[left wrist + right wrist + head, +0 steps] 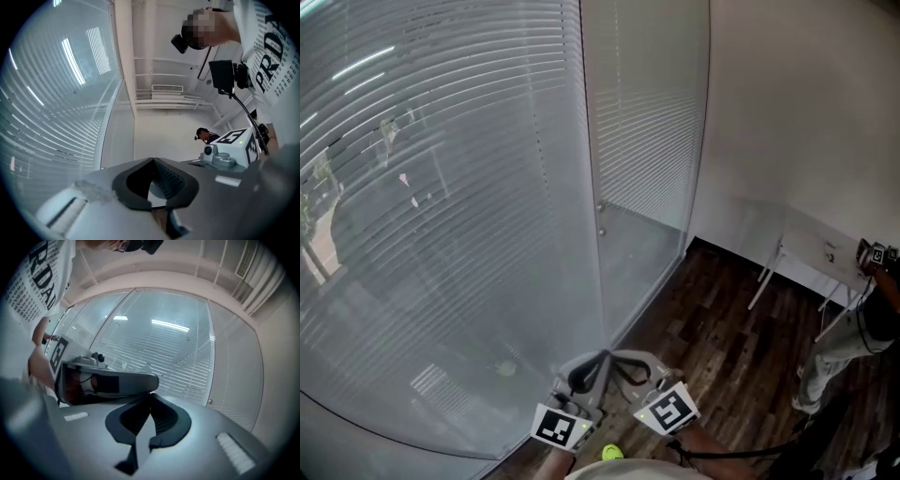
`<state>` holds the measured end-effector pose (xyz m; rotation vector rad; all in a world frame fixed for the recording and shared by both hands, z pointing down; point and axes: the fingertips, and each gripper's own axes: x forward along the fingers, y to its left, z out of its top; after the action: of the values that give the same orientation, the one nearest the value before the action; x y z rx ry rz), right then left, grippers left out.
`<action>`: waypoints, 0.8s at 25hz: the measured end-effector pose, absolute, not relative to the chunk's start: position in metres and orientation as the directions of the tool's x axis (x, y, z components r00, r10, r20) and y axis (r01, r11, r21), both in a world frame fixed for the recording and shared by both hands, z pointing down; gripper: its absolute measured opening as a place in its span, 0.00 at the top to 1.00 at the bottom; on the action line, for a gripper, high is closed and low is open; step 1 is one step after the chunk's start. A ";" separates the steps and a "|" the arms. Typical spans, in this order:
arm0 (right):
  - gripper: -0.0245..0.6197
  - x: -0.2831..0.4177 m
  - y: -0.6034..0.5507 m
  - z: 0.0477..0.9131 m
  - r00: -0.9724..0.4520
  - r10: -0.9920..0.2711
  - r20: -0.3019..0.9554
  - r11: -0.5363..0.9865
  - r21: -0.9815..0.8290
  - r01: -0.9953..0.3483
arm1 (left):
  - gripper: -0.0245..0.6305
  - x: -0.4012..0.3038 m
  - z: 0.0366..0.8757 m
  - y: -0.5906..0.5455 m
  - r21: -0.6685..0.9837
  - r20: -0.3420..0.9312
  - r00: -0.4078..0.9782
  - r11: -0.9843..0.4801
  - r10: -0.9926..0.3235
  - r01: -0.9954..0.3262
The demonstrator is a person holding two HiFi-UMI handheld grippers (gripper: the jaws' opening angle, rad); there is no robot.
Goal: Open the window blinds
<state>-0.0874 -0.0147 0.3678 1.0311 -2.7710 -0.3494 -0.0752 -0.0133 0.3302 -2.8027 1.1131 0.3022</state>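
The window blinds (441,187) hang behind a glass wall at the left, their white slats lying close together; they also show in the left gripper view (47,122) and the right gripper view (164,352). Both grippers are low in the head view, a short way back from the glass, with their tips almost touching. My left gripper (598,358) (152,160) is shut with nothing between its pads. My right gripper (624,358) (150,394) is shut and empty too. The left gripper's body (108,380) crosses just in front of the right one's jaws. No cord or wand of the blinds is visible.
A narrower glass panel with a small knob (601,208) stands to the right of the blinds. Beyond it are a plain wall, a dark wooden floor (722,347), a white table (806,251) and another person (862,328) at the right edge.
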 end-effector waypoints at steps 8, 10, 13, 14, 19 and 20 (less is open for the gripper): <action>0.95 -0.094 -0.074 0.402 -0.723 -0.689 0.054 0.701 0.305 -0.645 | 0.98 -0.084 0.359 -0.064 -0.013 -0.270 0.683 -0.706 -0.679 -0.708; 0.95 -0.090 -0.077 0.414 -0.720 -0.692 0.046 0.699 0.294 -0.652 | 0.98 -0.090 0.375 -0.070 -0.014 -0.263 0.664 -0.685 -0.700 -0.728; 0.95 -0.093 -0.082 0.431 -0.718 -0.695 0.043 0.696 0.288 -0.657 | 0.98 -0.099 0.400 -0.081 -0.020 -0.249 0.652 -0.669 -0.716 -0.743; 0.95 -0.095 -0.085 0.437 -0.718 -0.695 0.041 0.696 0.291 -0.657 | 0.98 -0.101 0.407 -0.085 -0.029 -0.248 0.653 -0.668 -0.716 -0.744; 0.95 -0.091 -0.099 0.464 -0.726 -0.687 0.020 0.697 0.300 -0.651 | 0.98 -0.099 0.439 -0.097 -0.010 -0.251 0.639 -0.658 -0.727 -0.753; 0.95 -0.089 -0.106 0.464 -0.729 -0.684 0.019 0.700 0.299 -0.649 | 0.98 -0.097 0.442 -0.104 -0.015 -0.241 0.640 -0.656 -0.730 -0.754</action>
<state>-0.0890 -0.1059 0.4637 1.0936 -2.7768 -0.4139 -0.0967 -0.1038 0.4423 -2.7406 1.2452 0.3253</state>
